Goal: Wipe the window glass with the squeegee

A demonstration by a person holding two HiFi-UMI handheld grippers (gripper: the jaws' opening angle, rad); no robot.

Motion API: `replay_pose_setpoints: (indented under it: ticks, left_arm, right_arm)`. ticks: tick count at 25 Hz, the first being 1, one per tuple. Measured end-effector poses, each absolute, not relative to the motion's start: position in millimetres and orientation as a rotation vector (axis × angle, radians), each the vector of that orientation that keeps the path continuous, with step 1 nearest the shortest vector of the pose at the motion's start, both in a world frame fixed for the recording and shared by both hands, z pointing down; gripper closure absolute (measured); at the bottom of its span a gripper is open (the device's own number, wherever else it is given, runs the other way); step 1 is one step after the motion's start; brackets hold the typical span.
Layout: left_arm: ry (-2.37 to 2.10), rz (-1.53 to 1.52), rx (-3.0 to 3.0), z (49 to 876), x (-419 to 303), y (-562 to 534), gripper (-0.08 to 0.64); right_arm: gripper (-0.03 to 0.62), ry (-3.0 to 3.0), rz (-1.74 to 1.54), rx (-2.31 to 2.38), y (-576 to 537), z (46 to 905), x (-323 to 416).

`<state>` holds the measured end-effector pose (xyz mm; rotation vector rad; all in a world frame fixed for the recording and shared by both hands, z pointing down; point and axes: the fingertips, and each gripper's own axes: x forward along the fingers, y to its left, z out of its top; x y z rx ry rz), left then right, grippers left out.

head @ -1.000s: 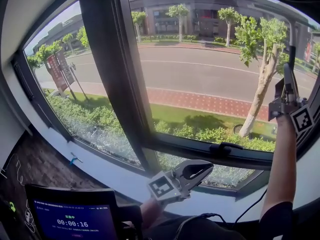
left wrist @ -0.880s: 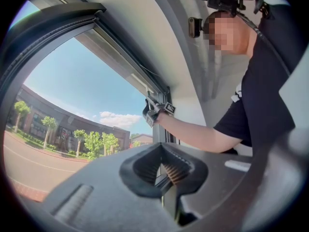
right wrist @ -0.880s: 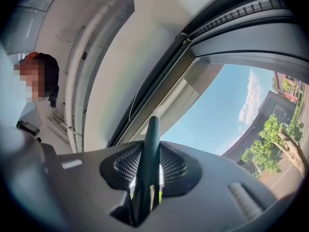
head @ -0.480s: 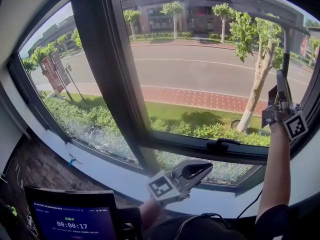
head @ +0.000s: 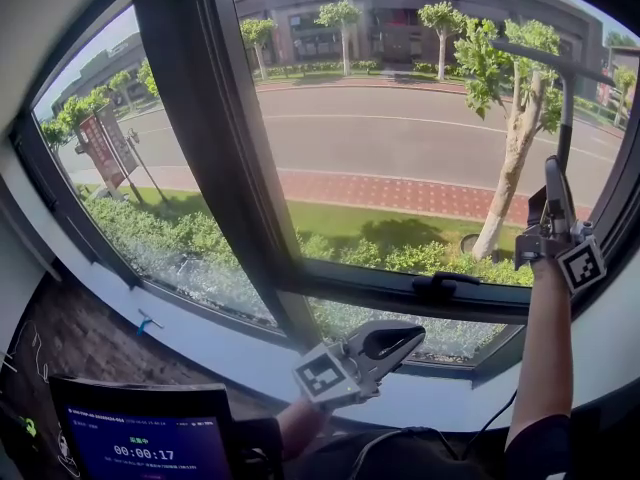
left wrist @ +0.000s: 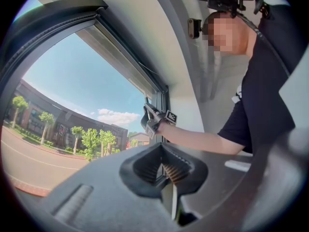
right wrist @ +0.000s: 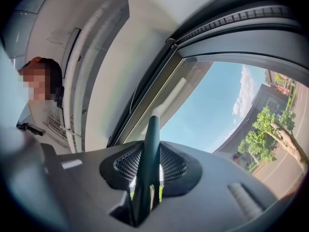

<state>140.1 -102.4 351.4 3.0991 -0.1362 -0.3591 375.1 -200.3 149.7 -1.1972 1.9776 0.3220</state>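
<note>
Jaws of the left gripper [head: 398,342] are closed together, empty, low beside the sill [head: 230,353]. Right gripper [head: 553,193] is raised, clamped on the squeegee [head: 565,118] handle. The blade is seen high against the window glass [head: 400,138].

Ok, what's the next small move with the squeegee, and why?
Probably draw the squeegee straight down the window glass: the right tool grips its handle, the blade is high up the pane, and most of the glass lies below it.
</note>
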Motion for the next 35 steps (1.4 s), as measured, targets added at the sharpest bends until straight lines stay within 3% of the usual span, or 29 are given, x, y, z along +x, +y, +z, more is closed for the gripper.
replay_pose_setpoints:
  ticks: [35]
  left_arm:
    - [-0.088,-0.338,3.069,363,150,-95,0.557]
  right_arm:
    - [0.494,1.935,0.153,-1.258,-179,260,373]
